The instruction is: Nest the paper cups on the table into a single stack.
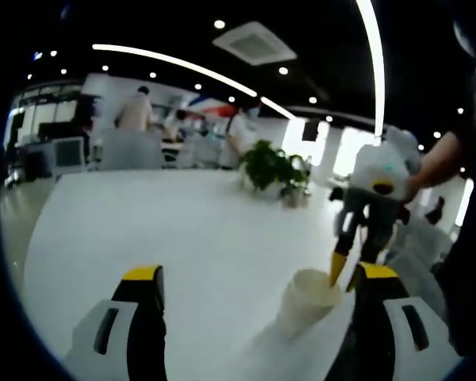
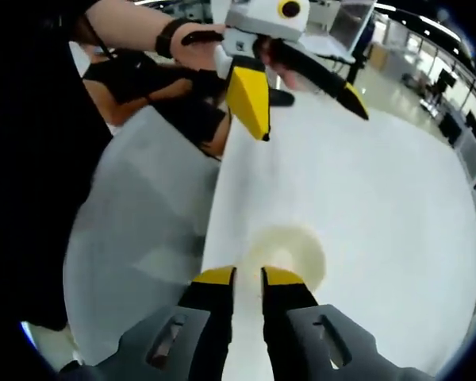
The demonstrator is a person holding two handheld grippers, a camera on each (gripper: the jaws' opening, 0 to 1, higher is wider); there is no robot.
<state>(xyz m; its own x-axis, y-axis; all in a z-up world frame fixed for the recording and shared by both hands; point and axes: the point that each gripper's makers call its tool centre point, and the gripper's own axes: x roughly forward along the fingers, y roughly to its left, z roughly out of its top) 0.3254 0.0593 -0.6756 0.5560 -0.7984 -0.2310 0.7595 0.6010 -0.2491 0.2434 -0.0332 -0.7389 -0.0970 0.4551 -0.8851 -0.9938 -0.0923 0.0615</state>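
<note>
Left gripper view: left gripper (image 1: 258, 278) jaws spread wide, nothing between them. One paper cup (image 1: 306, 302) stands upright on the white bench (image 1: 166, 230), just inside the right-hand jaw and slightly ahead of its yellow tip. The right gripper (image 1: 347, 271) comes down onto the cup from above; one yellow tip sits at the cup's rim, the second is hard to separate from the left gripper's own jaw. A hand (image 1: 416, 181) holds the right gripper's body. Ahead of the jaws, at the far side of the bench: a potted plant (image 1: 274, 171). People stand in the background beyond it.

Right gripper view: camera looks almost straight down into the cup (image 2: 287, 252), which lies directly ahead of the right gripper (image 2: 248, 277), rim touching or just beyond the yellow tips. Jaws nearly together with a narrow gap. Cannot tell whether the cup wall is pinched between them. The left gripper (image 2: 305, 99) shows ahead, jaws wide apart, held by a hand (image 2: 202, 51). Bench edge runs off to the left of the jaws.

Image is soft; cannot tell whether the cup is single or already nested.
</note>
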